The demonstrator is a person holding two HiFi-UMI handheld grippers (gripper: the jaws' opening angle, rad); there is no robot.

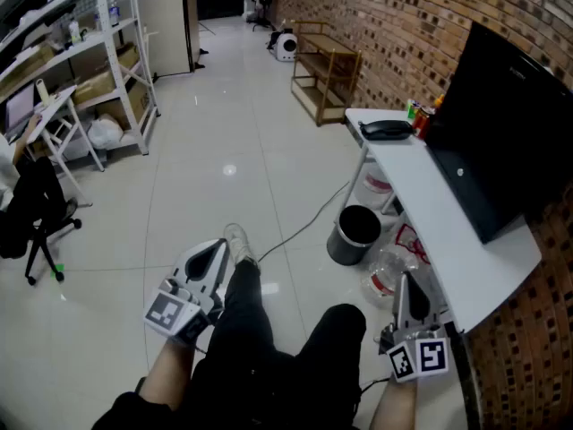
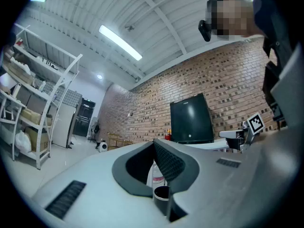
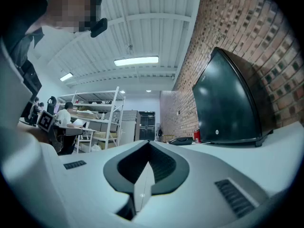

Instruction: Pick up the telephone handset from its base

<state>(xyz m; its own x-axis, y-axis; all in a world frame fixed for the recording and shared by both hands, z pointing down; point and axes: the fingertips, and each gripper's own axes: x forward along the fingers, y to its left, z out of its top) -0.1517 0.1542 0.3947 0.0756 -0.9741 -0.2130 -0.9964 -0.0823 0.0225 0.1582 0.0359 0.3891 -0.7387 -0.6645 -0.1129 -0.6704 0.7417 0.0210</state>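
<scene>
My left gripper [image 1: 218,247] and right gripper [image 1: 405,283] hang by my lap, fingers closed and empty. The telephone handset [image 1: 387,130] lies on its base at the far end of the desk [image 1: 448,231], well apart. The reach is not begun, so I must approach and open.

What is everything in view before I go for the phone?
telephone: one, black, table's far end
cans: few, red and green, beside telephone
monitor: one, black, on table
table: one, white, along brick wall
bin: one, black, floor by table
bench: one, wooden, beyond table
shelving: one, white, left
chair: one, black, left
left gripper: one, white, shut, empty, over legs
right gripper: one, white, shut, empty, beside table
</scene>
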